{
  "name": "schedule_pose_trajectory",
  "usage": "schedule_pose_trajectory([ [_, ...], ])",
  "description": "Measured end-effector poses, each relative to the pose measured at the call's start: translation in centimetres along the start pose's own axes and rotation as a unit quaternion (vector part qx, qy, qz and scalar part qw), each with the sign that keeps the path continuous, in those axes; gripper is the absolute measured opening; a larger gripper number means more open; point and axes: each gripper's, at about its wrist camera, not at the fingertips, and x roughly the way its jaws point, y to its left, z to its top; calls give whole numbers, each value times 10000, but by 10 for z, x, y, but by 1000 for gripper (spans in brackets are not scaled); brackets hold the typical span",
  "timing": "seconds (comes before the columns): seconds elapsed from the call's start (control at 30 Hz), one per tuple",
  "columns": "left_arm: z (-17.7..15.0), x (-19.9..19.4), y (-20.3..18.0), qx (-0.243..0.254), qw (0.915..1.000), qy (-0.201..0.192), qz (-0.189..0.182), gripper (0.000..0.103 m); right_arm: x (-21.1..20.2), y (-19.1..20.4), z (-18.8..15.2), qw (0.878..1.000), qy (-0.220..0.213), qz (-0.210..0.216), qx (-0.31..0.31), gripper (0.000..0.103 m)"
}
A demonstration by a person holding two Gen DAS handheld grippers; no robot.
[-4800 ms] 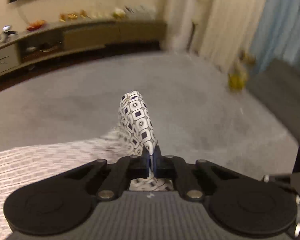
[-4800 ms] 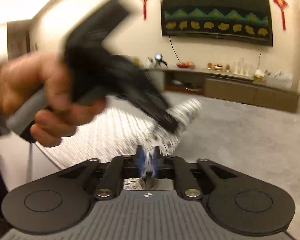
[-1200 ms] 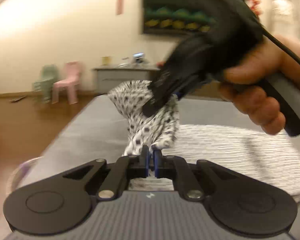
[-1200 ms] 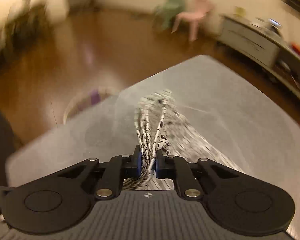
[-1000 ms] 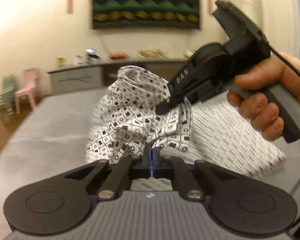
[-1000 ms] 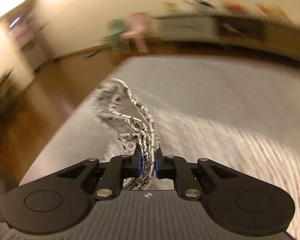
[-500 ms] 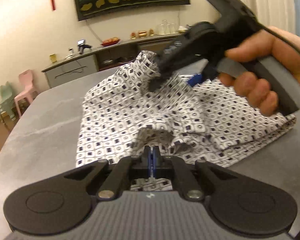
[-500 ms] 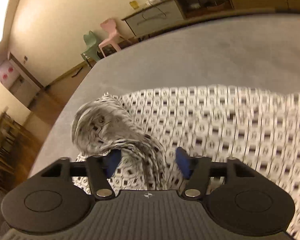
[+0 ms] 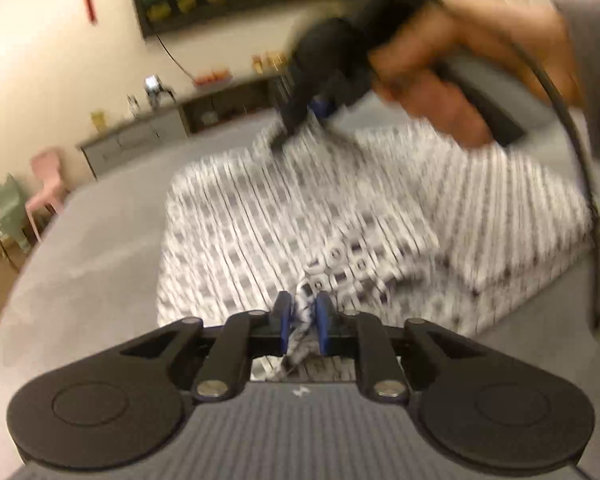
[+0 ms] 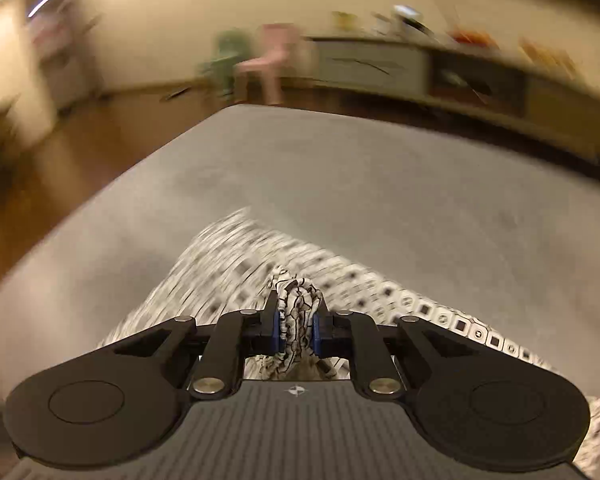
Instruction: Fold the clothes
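Note:
A white garment with a small dark square print (image 9: 300,208) lies spread on the grey surface (image 9: 100,240), blurred by motion. My left gripper (image 9: 303,316) holds a fold of its near edge, the jaws standing slightly apart around the cloth. A hand (image 9: 440,72) carries my right gripper (image 9: 300,128) at the garment's far edge. In the right wrist view, the right gripper (image 10: 295,324) is shut on a thick bunch of the garment (image 10: 228,264), just above the grey surface (image 10: 340,168).
A low sideboard (image 9: 140,140) with small items stands against the far wall. A pink chair (image 9: 46,184) and a green chair (image 9: 8,212) stand on the wooden floor to the left. The right gripper's black cable (image 9: 580,160) hangs at the right.
The right gripper, wide open half a second ago, has shut on a bunch of cloth. The left jaws have parted a little. Both views now blur with fast motion.

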Motion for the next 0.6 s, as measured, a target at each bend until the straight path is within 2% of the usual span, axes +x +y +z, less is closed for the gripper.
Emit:
schedule_pose_trajectory([
  [0.07, -1, 0, 1, -21, 9999, 99, -30, 11, 16, -24, 9, 9970, 116, 25, 768, 14],
  [0.13, -2, -2, 5, -95, 9998, 157, -44, 11, 30, -37, 7, 9949, 290, 4, 970, 14],
  [0.23, -4, -6, 7, -147, 9996, 228, 5, 11, 35, -37, 6, 9961, 314, 5, 823, 14],
  [0.33, -5, -13, 13, -347, 9991, 241, 62, 11, 30, -23, 9, 9985, 410, -237, 261, 18],
  [0.43, -3, -32, 28, -734, 9973, -24, 58, 15, 5, -3, 11, 9988, 124, -409, -238, 32],
  [0.47, -1, -37, 37, -949, 9953, -142, 95, 15, -1, 9, 15, 9986, -12, -376, -372, 42],
  [0.5, 0, -40, 49, -1223, 9921, -217, 162, 15, -8, 20, 19, 9980, -149, -343, -505, 53],
  [0.6, -4, -31, 82, -2004, 9793, -73, 274, 15, -11, 64, 36, 9920, -340, -223, -1192, 67],
])
